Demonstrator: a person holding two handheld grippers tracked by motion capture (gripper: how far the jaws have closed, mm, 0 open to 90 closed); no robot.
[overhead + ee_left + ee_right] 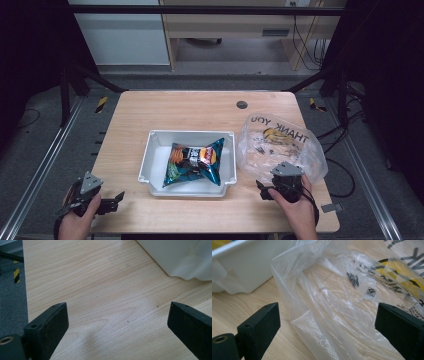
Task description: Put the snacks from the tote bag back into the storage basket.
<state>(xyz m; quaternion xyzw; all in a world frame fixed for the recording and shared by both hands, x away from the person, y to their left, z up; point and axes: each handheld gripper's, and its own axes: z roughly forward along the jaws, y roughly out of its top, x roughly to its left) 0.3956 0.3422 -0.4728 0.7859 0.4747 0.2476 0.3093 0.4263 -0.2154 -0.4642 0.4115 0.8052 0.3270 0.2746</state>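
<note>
Right gripper, jaws wide, faces clear plastic bag; approach step. Next: close on bag edge. Left gripper open, idle.

Clear printed plastic bag lies crumpled just right of the tray.

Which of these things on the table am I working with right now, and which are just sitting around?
In the job: plastic bag, right gripper open just short of it; chip bag in the white tray.
Lying about: left gripper, open over bare table; dark round plug.
</note>
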